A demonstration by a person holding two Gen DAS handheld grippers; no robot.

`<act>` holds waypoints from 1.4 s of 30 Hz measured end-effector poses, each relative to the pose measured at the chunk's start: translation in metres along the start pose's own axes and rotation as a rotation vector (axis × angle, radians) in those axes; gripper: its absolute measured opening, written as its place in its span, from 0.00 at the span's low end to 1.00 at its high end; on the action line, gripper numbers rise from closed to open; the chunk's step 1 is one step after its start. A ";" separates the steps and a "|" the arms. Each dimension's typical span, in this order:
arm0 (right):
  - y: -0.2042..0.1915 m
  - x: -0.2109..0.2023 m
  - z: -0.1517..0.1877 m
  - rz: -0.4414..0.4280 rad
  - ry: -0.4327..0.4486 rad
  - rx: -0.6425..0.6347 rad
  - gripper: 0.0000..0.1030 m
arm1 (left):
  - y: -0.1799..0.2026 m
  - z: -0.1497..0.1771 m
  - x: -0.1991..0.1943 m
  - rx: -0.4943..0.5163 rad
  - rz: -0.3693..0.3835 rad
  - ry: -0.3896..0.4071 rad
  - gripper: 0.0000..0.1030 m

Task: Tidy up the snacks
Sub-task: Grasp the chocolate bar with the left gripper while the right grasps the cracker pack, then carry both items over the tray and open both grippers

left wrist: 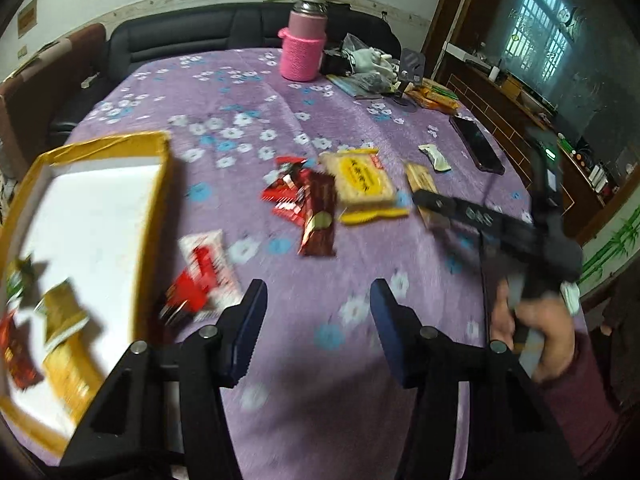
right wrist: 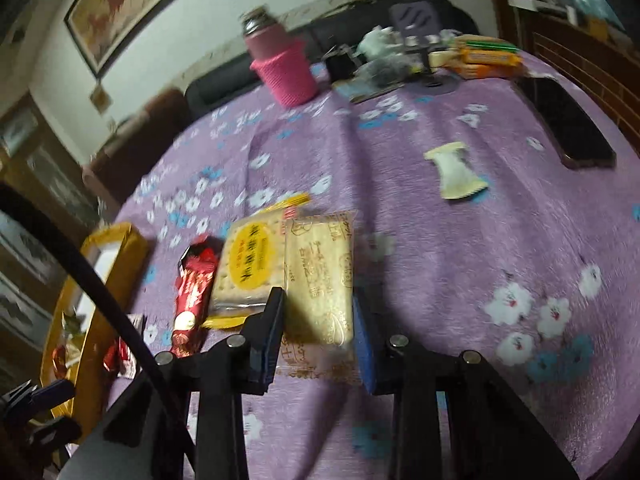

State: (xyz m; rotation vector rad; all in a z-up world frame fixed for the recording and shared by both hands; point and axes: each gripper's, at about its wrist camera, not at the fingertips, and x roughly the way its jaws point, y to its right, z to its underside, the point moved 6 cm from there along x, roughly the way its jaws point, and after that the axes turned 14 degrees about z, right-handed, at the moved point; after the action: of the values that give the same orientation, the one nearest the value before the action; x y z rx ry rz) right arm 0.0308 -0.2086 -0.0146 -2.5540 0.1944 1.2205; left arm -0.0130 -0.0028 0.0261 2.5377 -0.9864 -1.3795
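At lower centre, the right gripper (right wrist: 318, 332) straddles a pale cracker packet (right wrist: 320, 276), jaws not visibly clenched; pickup seems underway. The left gripper (left wrist: 318, 324) hangs released. Next: clench, lift toward the yellow box (left wrist: 156, 184) at left.

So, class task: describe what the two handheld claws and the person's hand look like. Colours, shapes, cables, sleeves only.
Left claw: black angular frame with silver round bolts and two dark blue flat fingers with ridged inner faces. Right claw: the same black frame, silver bolts and blue fingers; a black cable crosses its view. The right hand is bare, with a dark maroon sleeve.
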 end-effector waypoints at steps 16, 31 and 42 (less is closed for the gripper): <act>0.000 -0.008 -0.011 -0.081 0.028 0.000 0.31 | -0.020 -0.043 0.106 0.115 -0.187 -0.085 0.44; 0.002 -0.009 -0.011 -0.123 0.029 0.011 0.31 | -0.014 -0.028 0.033 0.016 -0.084 0.039 0.27; -0.062 -0.041 0.010 -0.191 0.015 -0.084 0.31 | -0.128 -0.023 -0.102 -0.135 -0.241 0.170 0.27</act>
State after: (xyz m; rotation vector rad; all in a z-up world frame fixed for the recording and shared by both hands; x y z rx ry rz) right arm 0.0133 -0.1476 0.0245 -2.5828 -0.0978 1.1604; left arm 0.0295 0.1519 0.0665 2.6838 -0.5549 -1.2091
